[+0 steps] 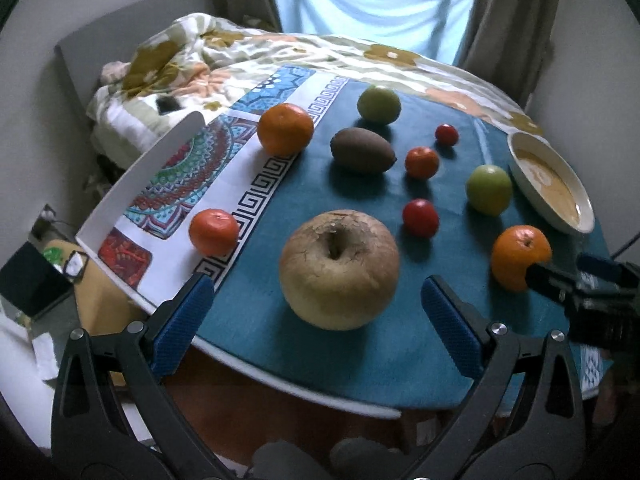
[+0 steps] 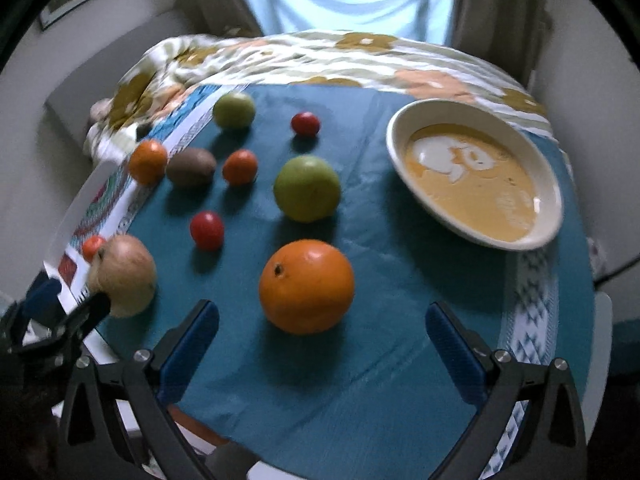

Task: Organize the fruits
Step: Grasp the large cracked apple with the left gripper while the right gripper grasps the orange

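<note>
Fruit lies scattered on a teal cloth over a round table. My left gripper is open, its blue pads either side of a large yellowish apple without touching it. My right gripper is open just short of a big orange. Farther off lie a green apple, a second green fruit, a brown kiwi, another orange, two small tangerines, and two red tomatoes. An oval cream dish with an orange inside stands empty at the right.
A patterned white-bordered mat covers the table's left part, with an upright white card at its edge. Behind the table lies a floral quilt before a curtained window. The table's near edge runs just under my left gripper.
</note>
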`<state>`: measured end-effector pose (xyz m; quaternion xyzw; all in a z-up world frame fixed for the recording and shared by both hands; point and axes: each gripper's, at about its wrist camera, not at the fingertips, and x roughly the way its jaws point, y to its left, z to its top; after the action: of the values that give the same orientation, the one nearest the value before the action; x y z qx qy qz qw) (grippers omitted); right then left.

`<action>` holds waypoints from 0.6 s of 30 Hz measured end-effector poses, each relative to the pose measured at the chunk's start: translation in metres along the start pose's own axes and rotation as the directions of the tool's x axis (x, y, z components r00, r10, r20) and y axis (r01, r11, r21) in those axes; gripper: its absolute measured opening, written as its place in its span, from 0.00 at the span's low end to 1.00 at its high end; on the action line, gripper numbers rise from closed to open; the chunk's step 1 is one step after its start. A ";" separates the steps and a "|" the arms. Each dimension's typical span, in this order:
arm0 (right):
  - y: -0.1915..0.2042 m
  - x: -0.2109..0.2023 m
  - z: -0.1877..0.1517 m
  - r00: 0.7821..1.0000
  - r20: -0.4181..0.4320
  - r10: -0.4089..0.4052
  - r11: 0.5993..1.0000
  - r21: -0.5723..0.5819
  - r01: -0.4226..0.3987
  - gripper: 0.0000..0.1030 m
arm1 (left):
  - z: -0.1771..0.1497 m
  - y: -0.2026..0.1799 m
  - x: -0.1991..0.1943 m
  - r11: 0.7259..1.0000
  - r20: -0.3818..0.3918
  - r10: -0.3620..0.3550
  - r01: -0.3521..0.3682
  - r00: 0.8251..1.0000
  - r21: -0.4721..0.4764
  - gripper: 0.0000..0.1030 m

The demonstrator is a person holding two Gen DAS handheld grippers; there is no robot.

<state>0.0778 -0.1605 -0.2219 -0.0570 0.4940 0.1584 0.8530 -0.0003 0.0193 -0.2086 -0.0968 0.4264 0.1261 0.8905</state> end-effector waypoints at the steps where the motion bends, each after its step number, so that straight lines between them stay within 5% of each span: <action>1: 0.000 0.004 -0.001 1.000 0.001 0.010 1.000 -0.013 -0.010 1.00 | -0.001 -0.001 0.004 1.000 0.003 0.002 -0.002 1.000 -0.010 1.00; 9: 0.005 0.022 0.000 0.998 0.016 0.062 0.993 -0.106 -0.060 1.00 | -0.002 -0.015 0.027 1.000 0.000 0.008 -0.008 1.000 -0.019 1.00; 12: 0.007 0.027 0.002 0.998 0.014 0.067 0.989 -0.132 -0.065 0.93 | 0.000 -0.016 0.032 0.999 0.001 0.005 -0.005 1.000 -0.035 1.00; 18: 0.008 0.034 0.004 0.996 -0.001 0.086 0.985 -0.151 -0.085 0.76 | -0.002 -0.014 0.042 0.999 -0.040 0.012 -0.014 0.999 -0.043 0.84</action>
<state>0.0944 -0.1446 -0.2490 -0.0995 0.4802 0.2321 0.8400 0.0285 0.0112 -0.2419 -0.1157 0.4416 0.1390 0.8788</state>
